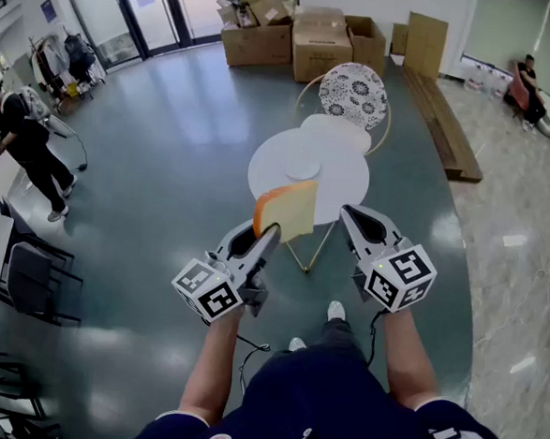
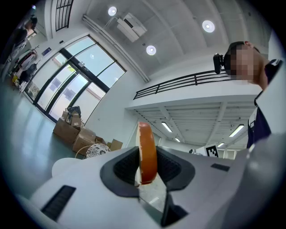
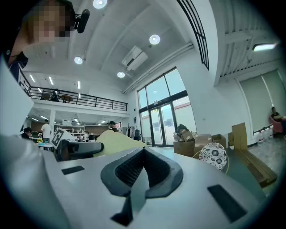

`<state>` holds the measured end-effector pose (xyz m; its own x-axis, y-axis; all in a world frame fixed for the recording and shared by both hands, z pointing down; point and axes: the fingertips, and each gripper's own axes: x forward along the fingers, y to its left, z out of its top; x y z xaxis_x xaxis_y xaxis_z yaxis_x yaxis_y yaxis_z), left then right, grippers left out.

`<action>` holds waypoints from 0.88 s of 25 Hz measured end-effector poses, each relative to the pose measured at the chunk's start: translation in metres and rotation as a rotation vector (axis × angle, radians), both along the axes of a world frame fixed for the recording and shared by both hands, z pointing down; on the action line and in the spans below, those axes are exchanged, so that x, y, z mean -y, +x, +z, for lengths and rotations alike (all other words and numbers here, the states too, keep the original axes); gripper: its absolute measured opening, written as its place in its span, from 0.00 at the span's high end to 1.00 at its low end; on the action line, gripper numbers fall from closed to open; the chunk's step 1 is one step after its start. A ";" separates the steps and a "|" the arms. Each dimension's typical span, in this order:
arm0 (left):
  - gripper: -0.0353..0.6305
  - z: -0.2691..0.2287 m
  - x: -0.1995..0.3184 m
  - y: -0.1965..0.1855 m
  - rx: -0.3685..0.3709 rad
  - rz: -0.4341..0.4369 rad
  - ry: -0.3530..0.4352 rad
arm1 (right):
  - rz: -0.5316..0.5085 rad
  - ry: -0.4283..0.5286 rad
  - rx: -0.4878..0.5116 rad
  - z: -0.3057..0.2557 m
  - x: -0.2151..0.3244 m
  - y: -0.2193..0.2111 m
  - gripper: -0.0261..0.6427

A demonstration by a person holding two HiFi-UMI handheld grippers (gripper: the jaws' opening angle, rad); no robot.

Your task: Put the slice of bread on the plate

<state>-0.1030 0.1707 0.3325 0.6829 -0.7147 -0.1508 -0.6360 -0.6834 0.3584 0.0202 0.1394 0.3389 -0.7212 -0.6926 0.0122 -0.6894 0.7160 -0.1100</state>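
A slice of bread [image 1: 290,210] with a pale face and an orange-brown crust stands upright in the air, near the front edge of a round white table [image 1: 338,185]. My left gripper [image 1: 270,232] is shut on its lower edge. In the left gripper view the bread [image 2: 147,152] stands edge-on between the pads of the left gripper [image 2: 147,163]. A small white plate [image 1: 303,166] lies on the table, beyond the bread. My right gripper [image 1: 350,213] hovers to the right of the bread, shut and holding nothing. In its own view the right gripper [image 3: 144,154] is closed, with the bread [image 3: 118,141] to its left.
A patterned round chair [image 1: 353,95] and a second white disc [image 1: 336,132] stand behind the table. Cardboard boxes [image 1: 307,33] sit at the back, and wooden planks [image 1: 446,123] lie to the right. One person [image 1: 23,135] stands at far left, another [image 1: 531,86] sits far right.
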 end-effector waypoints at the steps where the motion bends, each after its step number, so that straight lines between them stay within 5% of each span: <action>1: 0.79 0.000 0.000 0.000 0.000 0.002 0.003 | -0.001 0.001 0.004 -0.001 0.000 0.000 0.95; 22: 0.79 0.002 0.006 -0.002 -0.012 0.019 0.014 | 0.009 0.002 -0.001 0.002 0.002 -0.004 0.95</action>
